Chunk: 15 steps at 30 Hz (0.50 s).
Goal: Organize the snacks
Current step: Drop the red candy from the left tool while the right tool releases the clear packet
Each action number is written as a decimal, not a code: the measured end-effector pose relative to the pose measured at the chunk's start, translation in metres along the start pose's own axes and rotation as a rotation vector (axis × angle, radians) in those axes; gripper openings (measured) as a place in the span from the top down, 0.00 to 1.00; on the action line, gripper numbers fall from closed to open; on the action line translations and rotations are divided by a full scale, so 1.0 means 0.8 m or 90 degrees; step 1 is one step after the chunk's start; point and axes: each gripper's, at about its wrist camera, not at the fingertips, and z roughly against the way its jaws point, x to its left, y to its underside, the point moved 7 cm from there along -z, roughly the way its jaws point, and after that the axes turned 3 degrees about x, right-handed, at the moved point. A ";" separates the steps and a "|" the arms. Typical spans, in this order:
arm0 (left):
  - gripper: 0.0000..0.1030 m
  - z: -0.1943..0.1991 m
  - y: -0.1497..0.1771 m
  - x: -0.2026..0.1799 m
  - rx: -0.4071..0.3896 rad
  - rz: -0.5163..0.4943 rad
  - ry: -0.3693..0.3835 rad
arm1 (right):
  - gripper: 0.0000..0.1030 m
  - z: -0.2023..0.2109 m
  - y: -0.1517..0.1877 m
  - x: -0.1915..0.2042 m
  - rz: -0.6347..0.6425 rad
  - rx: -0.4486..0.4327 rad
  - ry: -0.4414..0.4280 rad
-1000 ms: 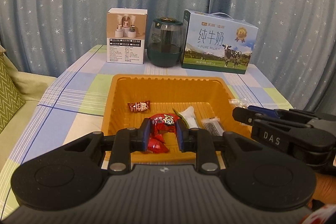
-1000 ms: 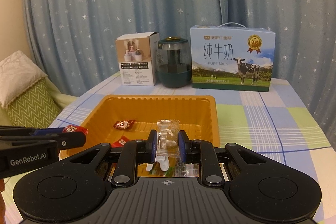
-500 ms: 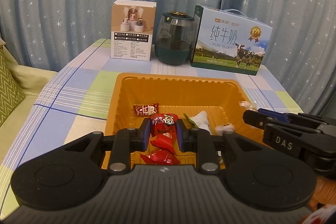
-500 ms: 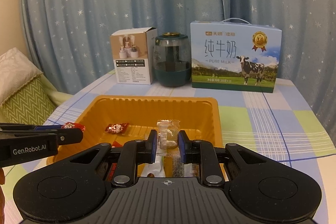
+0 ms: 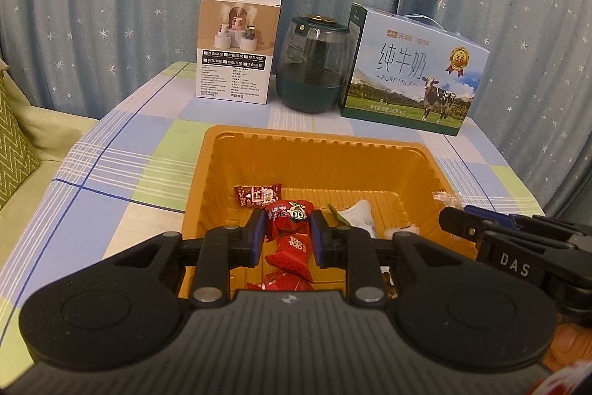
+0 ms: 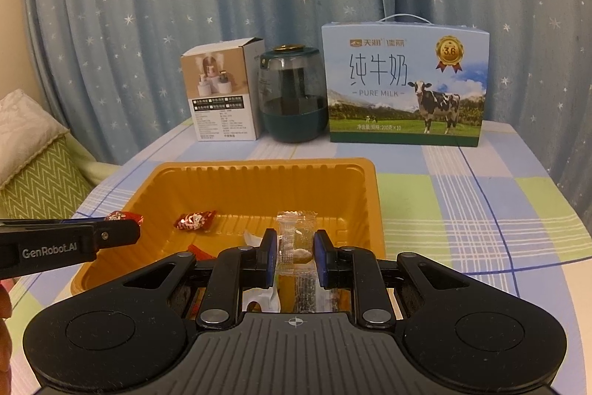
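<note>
An orange plastic tray [image 5: 314, 154] sits on the checked tablecloth and also shows in the right wrist view [image 6: 259, 180]. My left gripper [image 5: 288, 232] is shut on a red candy packet [image 5: 290, 217] and holds it over the tray's near part. My right gripper [image 6: 295, 252] is shut on a clear-wrapped snack [image 6: 296, 239] over the tray's near right corner. In the tray lie a small red candy [image 5: 257, 196], more red packets [image 5: 290, 252], and a white and green packet [image 5: 357, 215]. The small red candy also shows in the right wrist view [image 6: 195, 220].
At the back of the table stand a humidifier box [image 5: 236, 47], a dark green jar [image 5: 314, 65] and a blue Pure Milk carton [image 5: 414, 73]. A green zigzag cushion [image 6: 40, 180] lies off the left edge. A star-patterned curtain hangs behind.
Both grippers have lifted a little and drawn back over the tray's near side, each still holding its snack. More red packets have come into view below my left gripper.
</note>
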 end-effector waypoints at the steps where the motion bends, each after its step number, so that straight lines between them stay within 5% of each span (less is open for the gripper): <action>1: 0.77 -0.002 0.000 -0.001 0.001 0.002 0.002 | 0.79 0.000 0.000 -0.001 -0.001 0.000 0.000; 3: 0.76 -0.006 0.000 -0.004 0.002 0.006 0.012 | 0.79 0.000 0.000 -0.002 -0.003 0.001 0.000; 5: 0.61 -0.009 0.002 -0.006 0.002 0.012 0.024 | 0.79 -0.001 0.001 -0.002 -0.005 0.002 0.000; 15: 0.60 -0.003 0.009 0.018 0.011 0.015 -0.014 | 0.79 0.001 0.000 -0.006 -0.019 0.001 -0.010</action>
